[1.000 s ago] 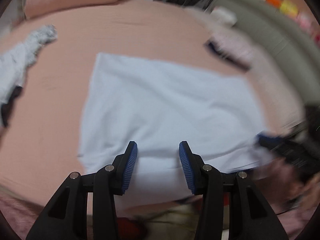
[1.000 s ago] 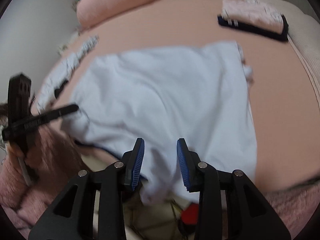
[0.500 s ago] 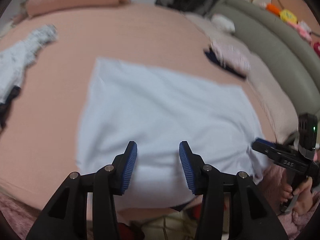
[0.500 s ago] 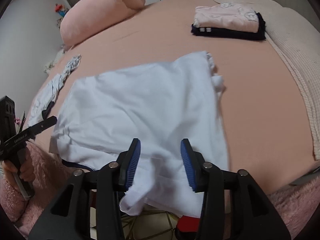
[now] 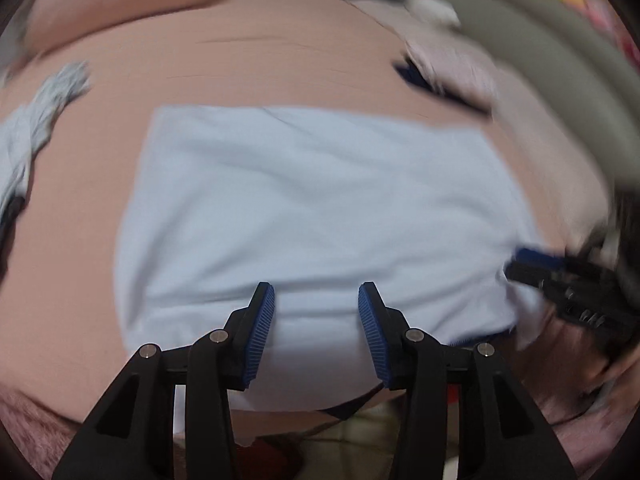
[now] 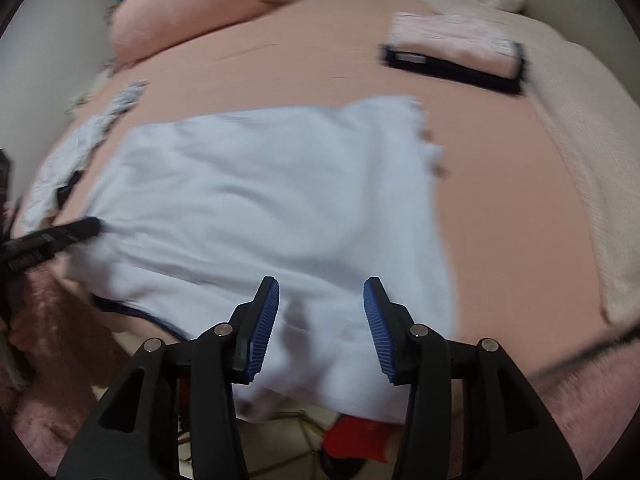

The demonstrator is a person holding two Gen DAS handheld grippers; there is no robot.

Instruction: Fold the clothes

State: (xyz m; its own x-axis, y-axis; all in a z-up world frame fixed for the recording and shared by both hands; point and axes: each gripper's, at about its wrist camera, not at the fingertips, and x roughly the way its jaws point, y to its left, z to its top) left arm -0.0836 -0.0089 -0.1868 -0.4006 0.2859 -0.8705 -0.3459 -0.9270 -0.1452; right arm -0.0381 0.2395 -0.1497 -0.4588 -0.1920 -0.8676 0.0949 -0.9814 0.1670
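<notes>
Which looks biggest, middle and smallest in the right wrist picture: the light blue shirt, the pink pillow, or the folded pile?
1. light blue shirt, biggest by far.
2. pink pillow.
3. folded pile.
Pillow and pile sit farther back and look close in size, so that order is unsure.

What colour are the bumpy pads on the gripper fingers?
Blue, on black fingers. The pads show best in the right wrist view.

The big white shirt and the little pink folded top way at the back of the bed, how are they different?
The big white cotton shirt lies spread out in one wide layer, while the small pink folded top is a neat packet. The white shirt hangs over the bed's near edge; the pink top sits far back on a dark navy folded garment. The white shirt is much larger. Both rest on the pink bed sheet.
</notes>
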